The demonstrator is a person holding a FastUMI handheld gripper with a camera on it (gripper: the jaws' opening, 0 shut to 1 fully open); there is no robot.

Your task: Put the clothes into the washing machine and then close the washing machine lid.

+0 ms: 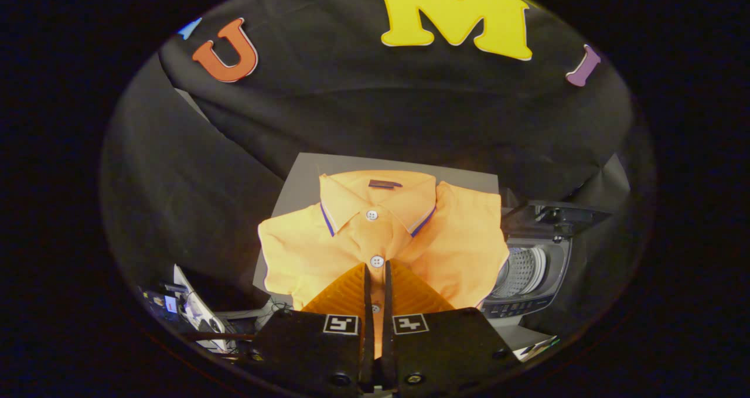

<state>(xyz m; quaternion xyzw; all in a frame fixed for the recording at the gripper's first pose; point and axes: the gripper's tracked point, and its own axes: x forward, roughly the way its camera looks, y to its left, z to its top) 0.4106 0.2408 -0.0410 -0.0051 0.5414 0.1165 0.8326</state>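
Gripper view, fingers (375,272) pinching orange shirt (351,240), grey table (304,175)

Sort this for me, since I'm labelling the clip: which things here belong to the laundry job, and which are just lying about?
Part of the job:
- orange polo shirt, pinched at its button placket between the nearly closed gripper
- washing machine, lid up, drum open, beside the shirt

Just lying about:
- grey board behind the shirt
- clutter of cables and small devices on the other side from the machine
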